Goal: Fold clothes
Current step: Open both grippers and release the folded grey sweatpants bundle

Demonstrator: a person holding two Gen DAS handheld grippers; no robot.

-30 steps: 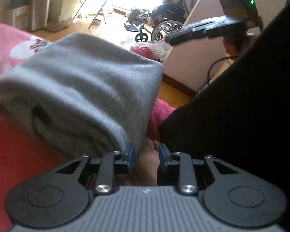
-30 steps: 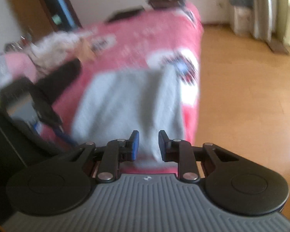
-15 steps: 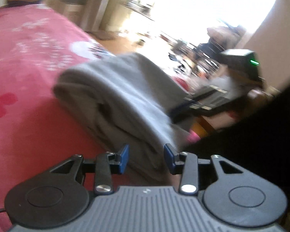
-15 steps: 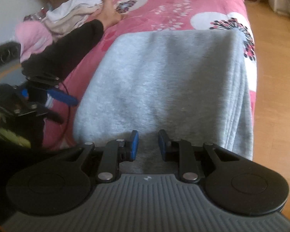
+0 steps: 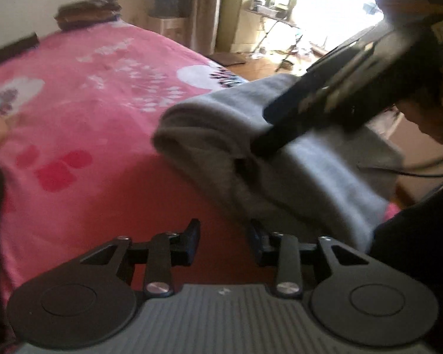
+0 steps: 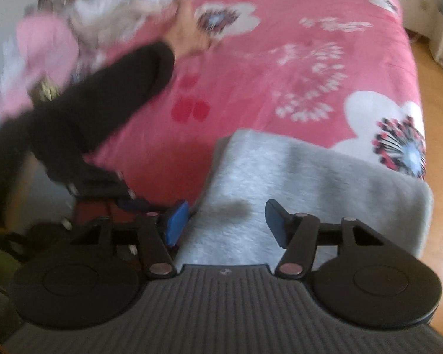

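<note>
**A:** so where are we at? The grey garment (image 6: 310, 188) is folded into a thick bundle at the near corner of the pink floral bedspread (image 6: 280, 88), one side right at the bed's edge above the wooden floor (image 6: 440, 177).

**B:** yeah. Right gripper (image 6: 227, 221) hangs over its near end with the jaws opening, fleece under the gap but neither pad pressing on it. Left gripper (image 5: 221, 239) has its jaws closing with a gap left, only bedspread between them, bundle just off to the right.

**A:** what'd worry you?

**B:** that overhang. A sideways nudge from the right gripper could slide the stack off the bed. Also a pinch that catches only the top layer would peel the fold open.

**A:** orientation?

**B:** long axis seems to run along the bed's foot edge, rounded fold end pointing toward the left gripper. Pretty blurry though, so I wouldn't swear to it. There's also a hand (image 6: 189, 38) in a black sleeve up by the unfolded clothes pile (image 6: 127, 8).
</note>
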